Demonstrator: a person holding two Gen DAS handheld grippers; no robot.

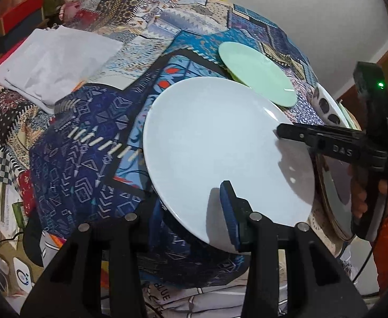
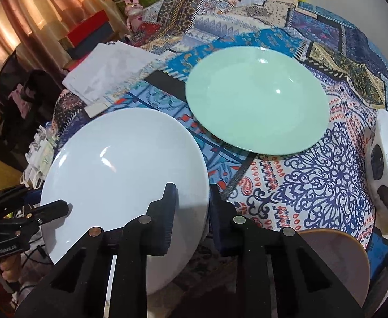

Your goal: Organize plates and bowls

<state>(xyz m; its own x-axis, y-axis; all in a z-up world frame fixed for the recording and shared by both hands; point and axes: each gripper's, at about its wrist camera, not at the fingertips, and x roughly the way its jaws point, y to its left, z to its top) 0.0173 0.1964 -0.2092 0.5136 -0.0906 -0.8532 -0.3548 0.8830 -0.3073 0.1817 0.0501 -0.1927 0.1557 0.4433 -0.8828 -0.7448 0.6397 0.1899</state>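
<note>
A large white plate (image 1: 215,143) (image 2: 119,169) is held up off the table, tilted. My left gripper (image 1: 220,228) grips its near rim, one blue pad on top, the other finger under the plate. My right gripper (image 2: 191,212) is shut on the plate's right rim; it shows from the side in the left wrist view (image 1: 294,132). The left gripper shows at the plate's left edge in the right wrist view (image 2: 61,208). A pale green plate (image 2: 257,98) (image 1: 254,71) lies flat on the patchwork tablecloth beyond. A white bowl with dark spots (image 2: 387,164) (image 1: 326,106) stands at the right.
A folded white paper or cloth (image 1: 56,63) (image 2: 109,69) lies at the table's far left. A chair back (image 2: 337,259) is at the near right edge. Boxes and a pink toy rabbit (image 2: 133,10) stand behind the table; curtains hang at the left.
</note>
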